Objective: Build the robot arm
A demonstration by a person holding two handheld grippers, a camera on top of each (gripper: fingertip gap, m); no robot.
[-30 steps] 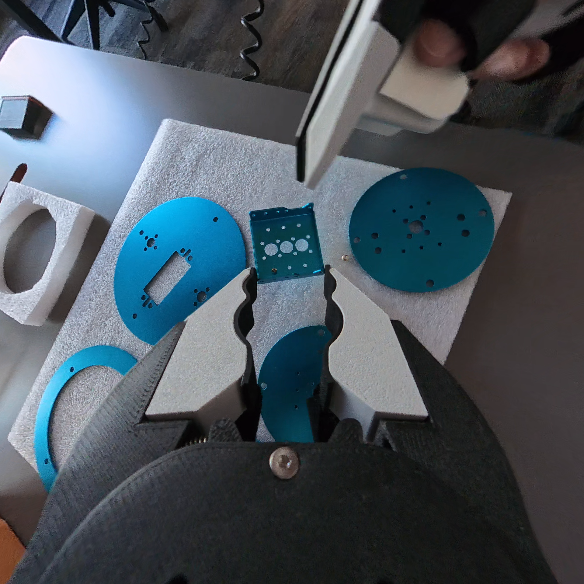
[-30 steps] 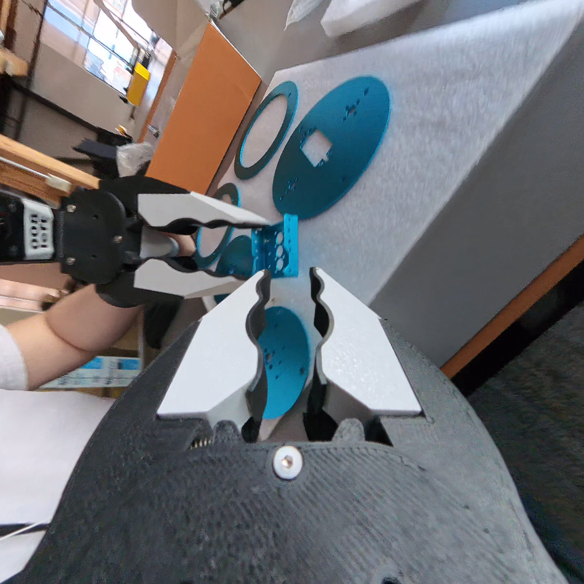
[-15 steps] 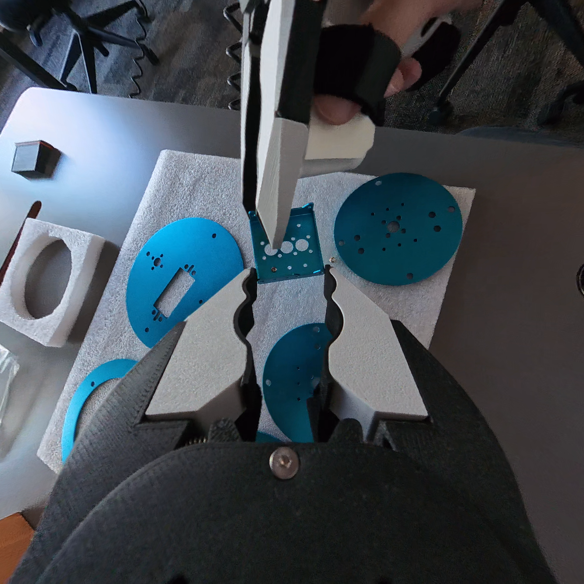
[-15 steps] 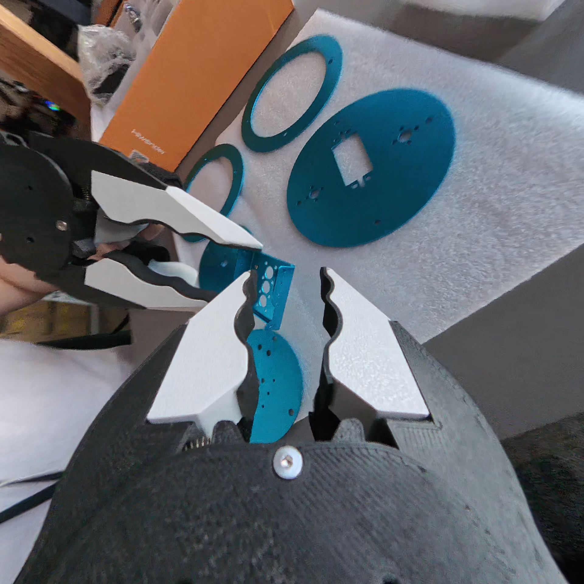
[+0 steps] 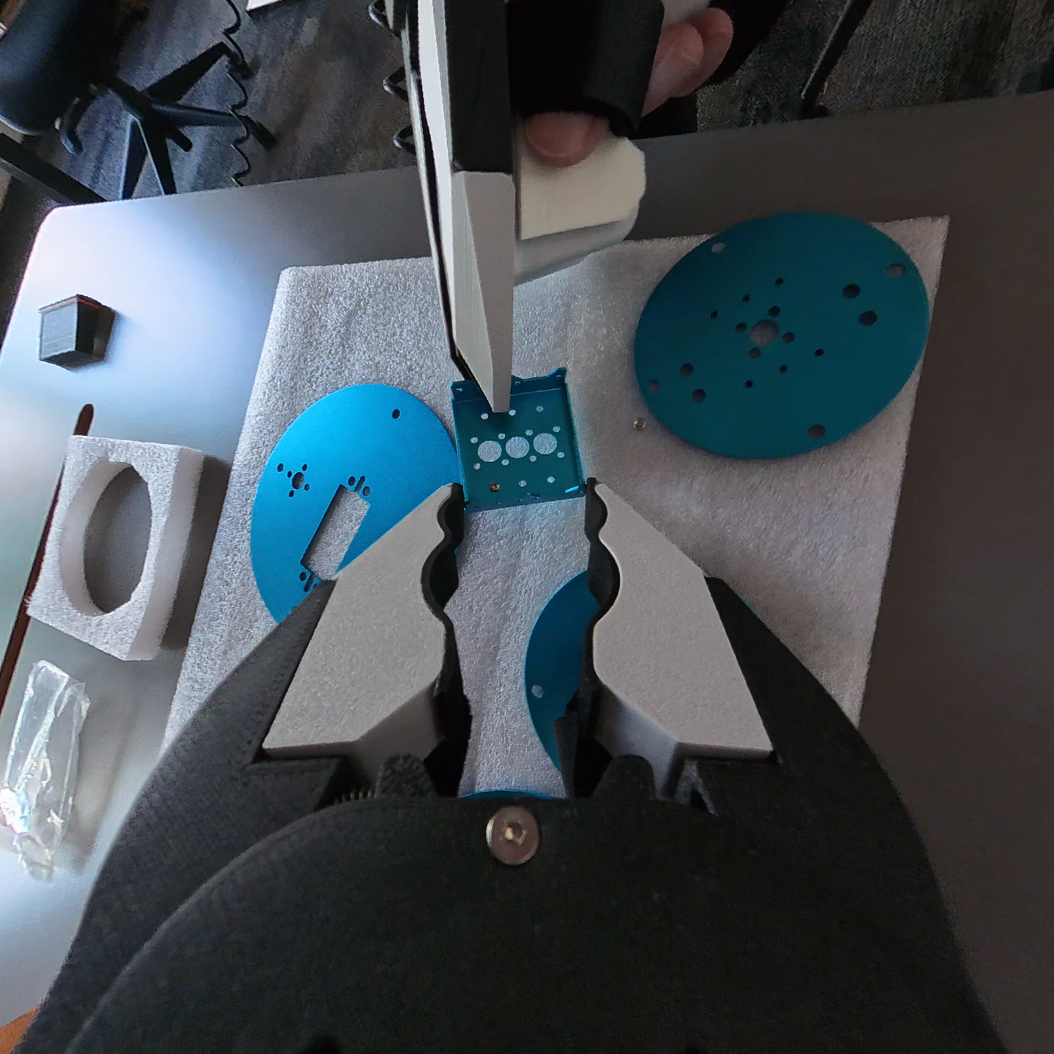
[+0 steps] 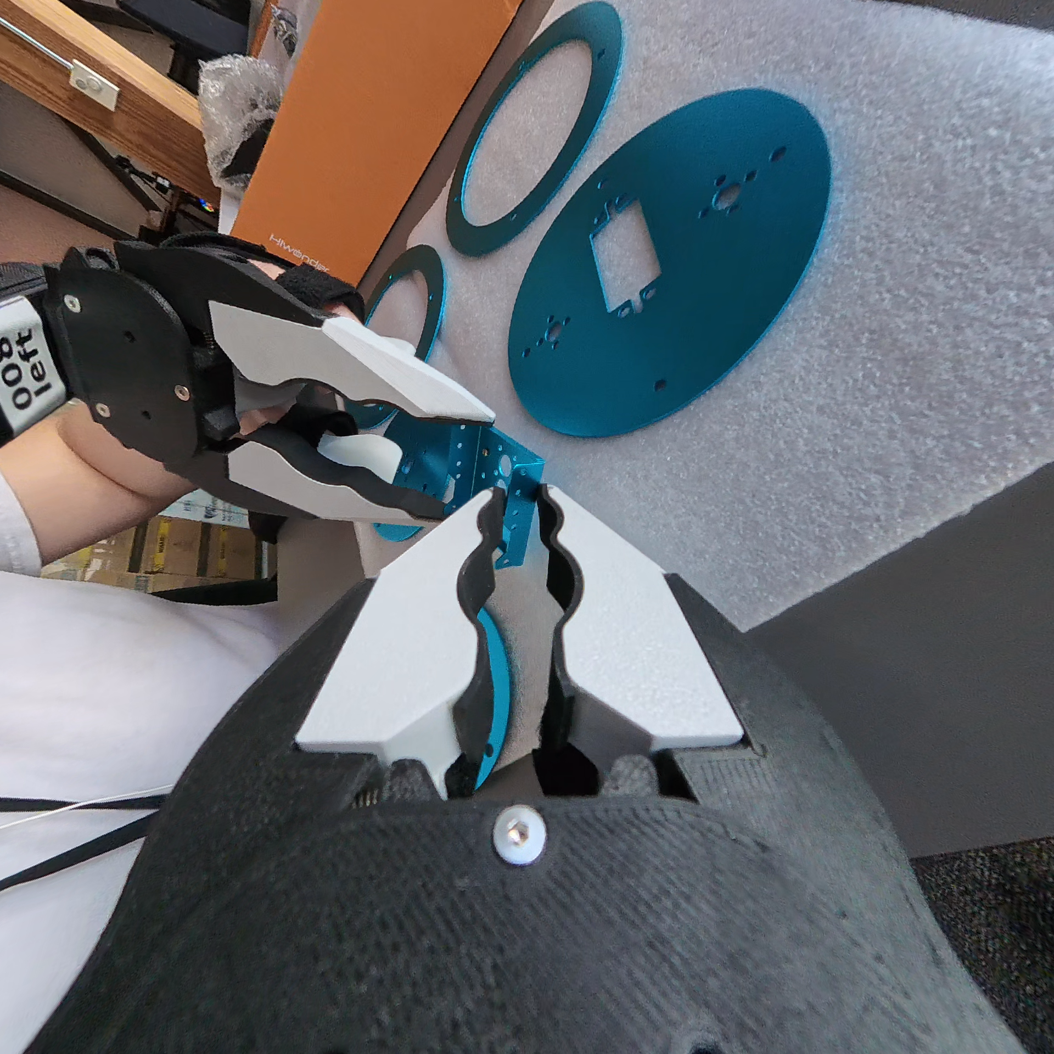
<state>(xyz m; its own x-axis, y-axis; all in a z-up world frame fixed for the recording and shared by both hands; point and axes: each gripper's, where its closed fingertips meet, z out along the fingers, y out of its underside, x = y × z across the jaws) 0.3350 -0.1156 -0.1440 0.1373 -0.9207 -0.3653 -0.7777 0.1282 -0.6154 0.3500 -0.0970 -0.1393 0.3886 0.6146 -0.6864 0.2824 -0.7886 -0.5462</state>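
Observation:
A small blue perforated bracket (image 5: 516,450) lies on a white foam sheet (image 5: 713,542). My left gripper (image 5: 522,493) is open, its fingertips at the bracket's near corners, one on each side. My right gripper (image 6: 519,493) comes down from the far side, and its jaws have narrowed onto one upright wall of the bracket (image 6: 516,513). In the left wrist view the right gripper's fingers (image 5: 485,319) look almost together, with their tip at the bracket's far wall. The left gripper also shows in the right wrist view (image 6: 465,467), straddling the bracket's other end.
On the foam lie a blue disc with a rectangular cut-out (image 5: 342,496), a holed disc (image 5: 781,336), a part-hidden disc (image 5: 556,656), two rings (image 6: 530,131) (image 6: 410,308) and a tiny screw (image 5: 639,422). A foam block (image 5: 114,547), black box (image 5: 74,336), plastic bag (image 5: 40,758) and orange box (image 6: 365,125) lie around it. Only a small space, under 4 cm, lies between the two pairs of fingers. About 6 cm separates my left fingertips from the part-hidden disc (image 5: 556,656).
My right gripper has swung in over the foam, come down to the bracket and narrowed its jaws on a wall. My left gripper has stayed open at the bracket's near edge.

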